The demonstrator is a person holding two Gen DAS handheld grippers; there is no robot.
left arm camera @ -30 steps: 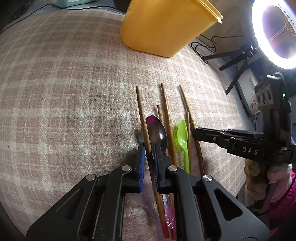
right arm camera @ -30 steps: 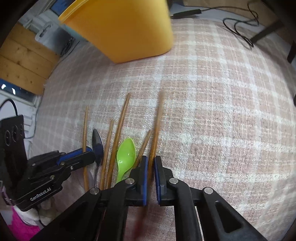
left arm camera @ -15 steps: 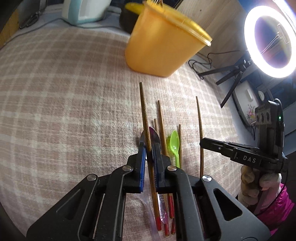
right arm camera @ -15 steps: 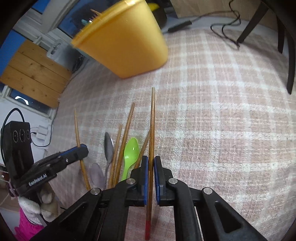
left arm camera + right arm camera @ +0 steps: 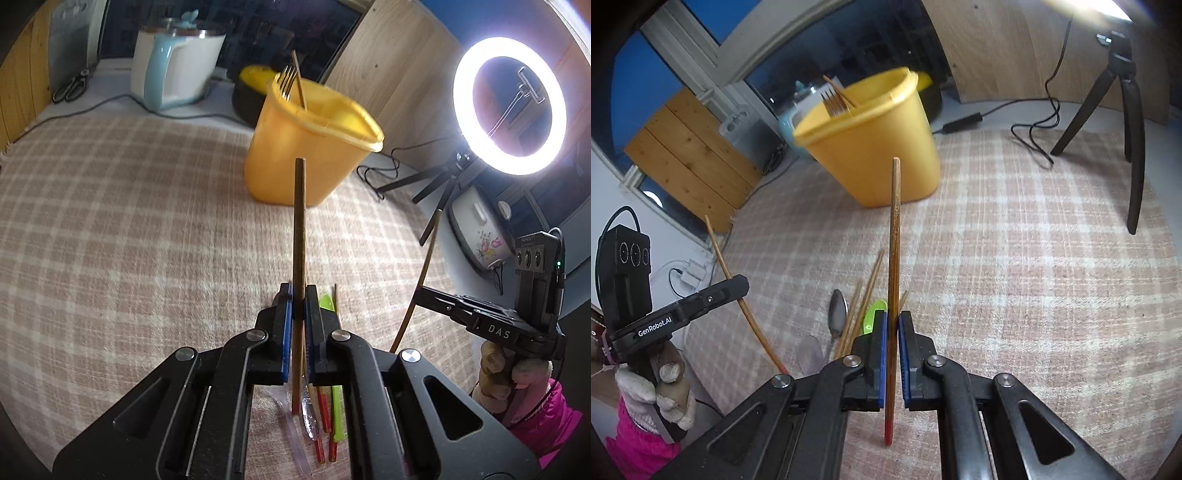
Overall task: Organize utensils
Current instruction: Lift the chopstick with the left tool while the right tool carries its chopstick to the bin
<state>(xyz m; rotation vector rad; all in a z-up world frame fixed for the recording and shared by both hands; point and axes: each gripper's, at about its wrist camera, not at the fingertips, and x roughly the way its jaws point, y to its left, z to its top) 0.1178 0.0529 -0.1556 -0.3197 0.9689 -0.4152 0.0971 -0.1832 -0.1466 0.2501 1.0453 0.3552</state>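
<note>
My left gripper point(image 5: 298, 295) is shut on a brown chopstick point(image 5: 298, 229), held well above the checked tablecloth and pointing at the yellow tub point(image 5: 306, 147). My right gripper point(image 5: 893, 321) is shut on another red-tipped chopstick point(image 5: 894, 236), also lifted and pointing at the tub point(image 5: 871, 144). The tub holds a fork point(image 5: 834, 99) and a stick. On the cloth below lie more chopsticks point(image 5: 866, 295), a metal spoon point(image 5: 837, 312), a green plastic spoon point(image 5: 872, 314) and a clear spoon point(image 5: 810, 354). The right gripper also shows in the left wrist view point(image 5: 424, 291); the left gripper also shows in the right wrist view point(image 5: 738, 284).
A lit ring light on a tripod point(image 5: 509, 107) stands at the table's right edge, with cables point(image 5: 1034, 140) on the cloth. A kettle point(image 5: 173, 70), scissors point(image 5: 70, 86) and a black-and-yellow pot point(image 5: 251, 92) sit behind the tub. A rice cooker point(image 5: 480, 229) is at the right.
Both grippers have risen from the cloth, each lifting its chopstick out of the utensil pile, and now sit higher and tilted toward the yellow tub.
</note>
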